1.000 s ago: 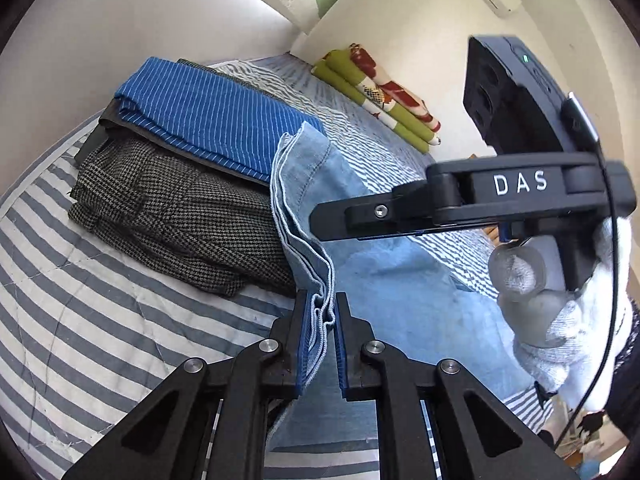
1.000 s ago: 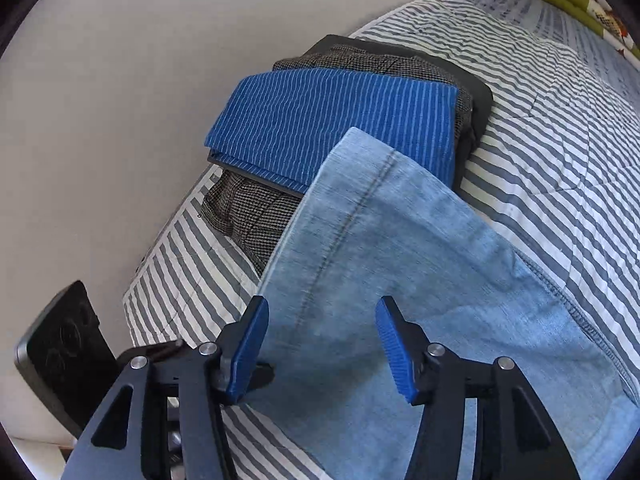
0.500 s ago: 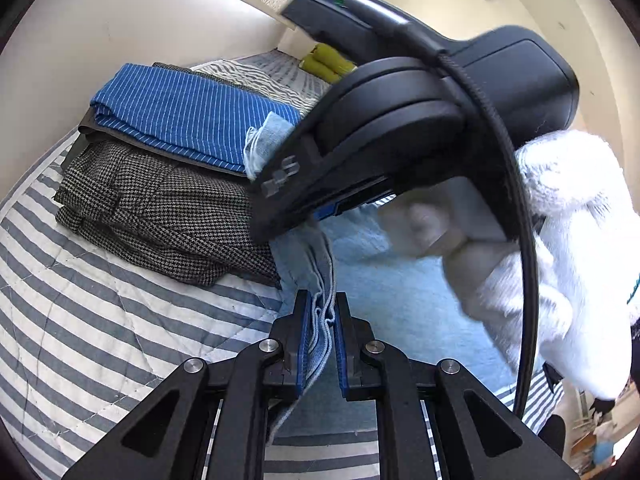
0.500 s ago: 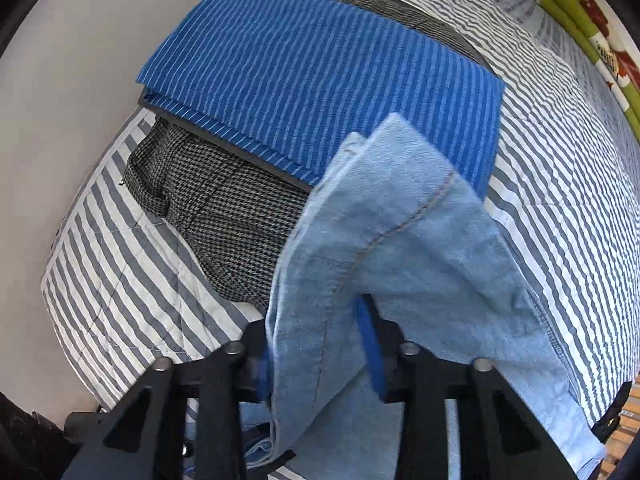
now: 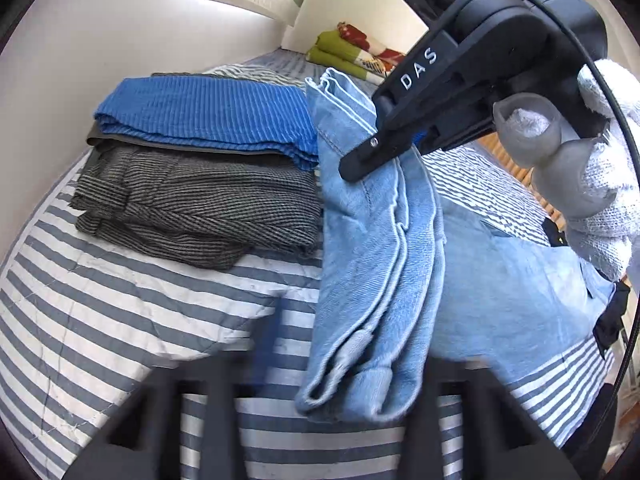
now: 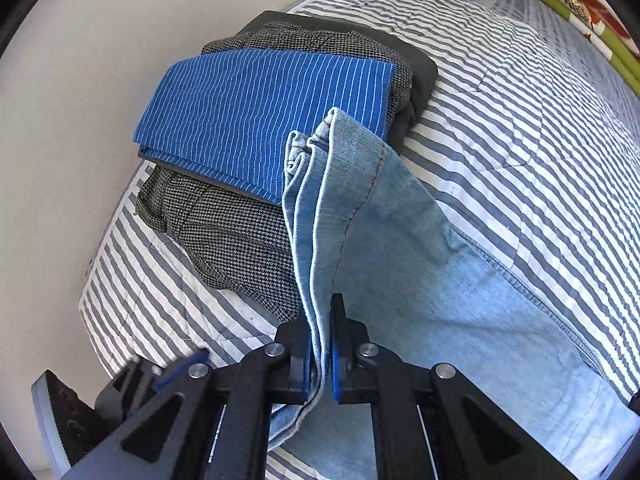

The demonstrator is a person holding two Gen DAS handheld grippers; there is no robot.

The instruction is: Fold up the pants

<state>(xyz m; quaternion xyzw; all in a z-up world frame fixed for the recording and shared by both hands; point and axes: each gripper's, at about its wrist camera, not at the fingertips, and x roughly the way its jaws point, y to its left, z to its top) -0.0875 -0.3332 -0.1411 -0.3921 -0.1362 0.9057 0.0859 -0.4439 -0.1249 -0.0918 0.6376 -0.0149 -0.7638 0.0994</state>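
Note:
Light blue jeans (image 5: 380, 264) lie on the striped bed, their stacked hem edges lifted. In the right wrist view my right gripper (image 6: 320, 360) is shut on those hem layers (image 6: 312, 240), both blue pads pressing the denim. From the left wrist view the right gripper (image 5: 360, 160) comes down from the upper right in a white-gloved hand (image 5: 596, 184). My left gripper (image 5: 354, 354) is motion-blurred and its jaws are opening. Its left pad (image 5: 268, 336) stands off the cloth, and the folded hem lies loose between the fingers. The left gripper (image 6: 180, 372) also shows beside the hanging denim.
A stack of folded pants sits just left of the jeans: blue pinstriped (image 6: 260, 120) on top of grey houndstooth (image 6: 240, 240). The grey-and-white striped quilt (image 6: 520, 100) spreads to the right. A green and red folded blanket (image 5: 352, 52) lies far back; a wall runs along the left.
The right gripper came down and closed on the jeans' hem edges. The left jaws, shut on the hem before, have come apart. The right hand now tilts further over the jeans.

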